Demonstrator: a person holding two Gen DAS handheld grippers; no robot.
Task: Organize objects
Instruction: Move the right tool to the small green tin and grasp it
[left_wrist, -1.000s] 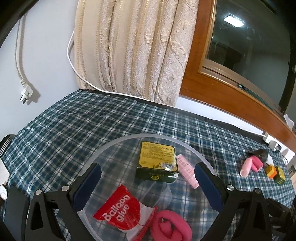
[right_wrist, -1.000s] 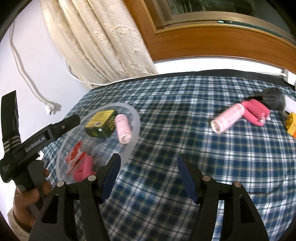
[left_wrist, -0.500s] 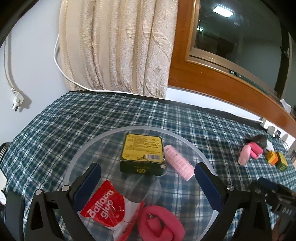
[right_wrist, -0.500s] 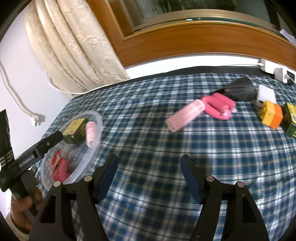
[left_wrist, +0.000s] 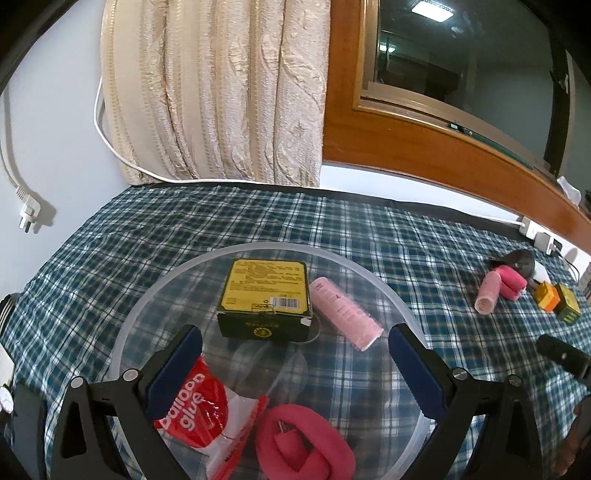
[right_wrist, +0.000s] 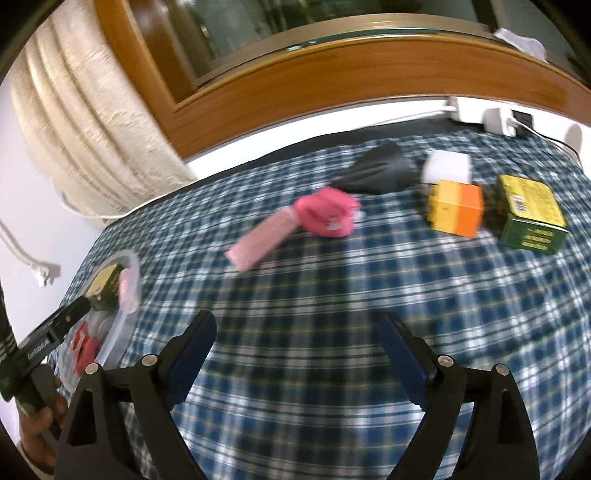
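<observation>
The right tool (right_wrist: 297, 345), its fingers spread wide and empty, has swung away from the clear round plastic bowl (left_wrist: 400, 317), which now sits at nine o'clock. The pale pink hair roller (right_wrist: 260, 240) on the blue plaid worktop (right_wrist: 332, 295) lies nearer, at twelve o'clock. The left tool (left_wrist: 293, 354) hovers agape over the bowl, gripping nothing.

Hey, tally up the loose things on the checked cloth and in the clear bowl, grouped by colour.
Pink: 4 (rollers, foam curlers)
Green-and-yellow boxes: 2
Red glue packet: 1
Orange box: 1
Black item: 1
White block: 1
Total: 10
</observation>
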